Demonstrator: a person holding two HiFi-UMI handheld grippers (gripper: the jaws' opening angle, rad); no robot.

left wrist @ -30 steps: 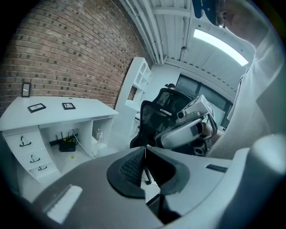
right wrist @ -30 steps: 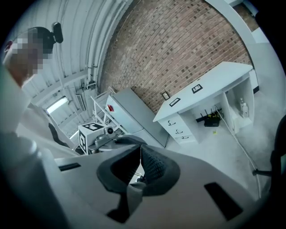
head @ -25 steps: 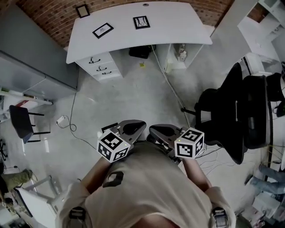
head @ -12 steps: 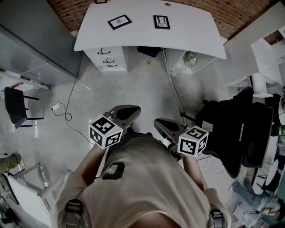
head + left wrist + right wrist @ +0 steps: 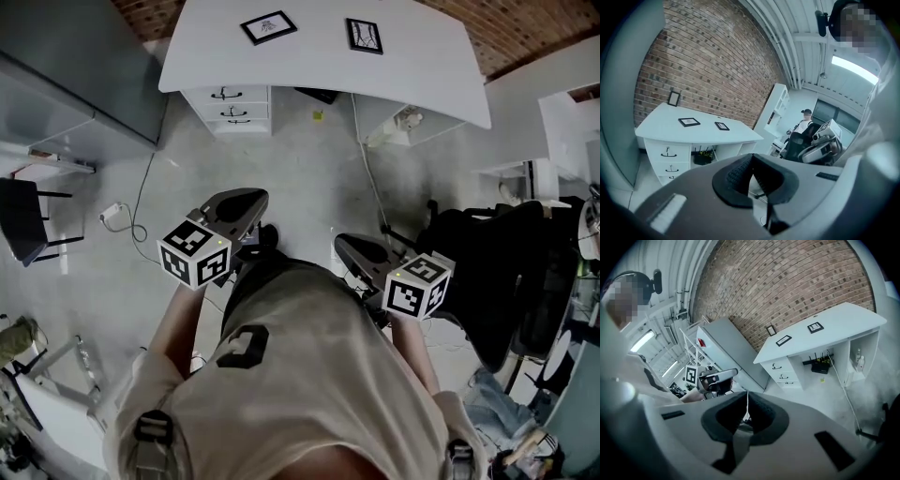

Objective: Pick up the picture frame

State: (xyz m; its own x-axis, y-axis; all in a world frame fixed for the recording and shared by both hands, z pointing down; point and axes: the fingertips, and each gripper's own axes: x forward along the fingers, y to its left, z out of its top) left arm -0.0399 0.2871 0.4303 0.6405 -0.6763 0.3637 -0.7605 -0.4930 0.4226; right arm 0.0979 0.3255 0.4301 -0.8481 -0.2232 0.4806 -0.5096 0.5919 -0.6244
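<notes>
Two black picture frames lie flat on the white desk (image 5: 412, 66): the left frame (image 5: 269, 26) and the right frame (image 5: 364, 36). In the left gripper view they show as the left frame (image 5: 689, 122) and the right frame (image 5: 722, 125); a third small frame (image 5: 673, 98) leans on the brick wall. My left gripper (image 5: 246, 197) and right gripper (image 5: 349, 247) hang over the floor well short of the desk, both shut and empty. The left jaws (image 5: 751, 161) and the right jaws (image 5: 746, 401) meet with nothing between them.
A drawer unit (image 5: 230, 103) stands under the desk's left side, with a router (image 5: 819, 366) beneath the middle. A grey cabinet (image 5: 75, 75) is at the left and a black office chair (image 5: 487, 272) at the right. A cable (image 5: 141, 211) runs over the floor. A person (image 5: 805, 123) sits far back.
The desk has come nearer and slid toward the top of the head view. My left gripper has swung out to the left; the right one has shifted slightly right. Both stay shut.
</notes>
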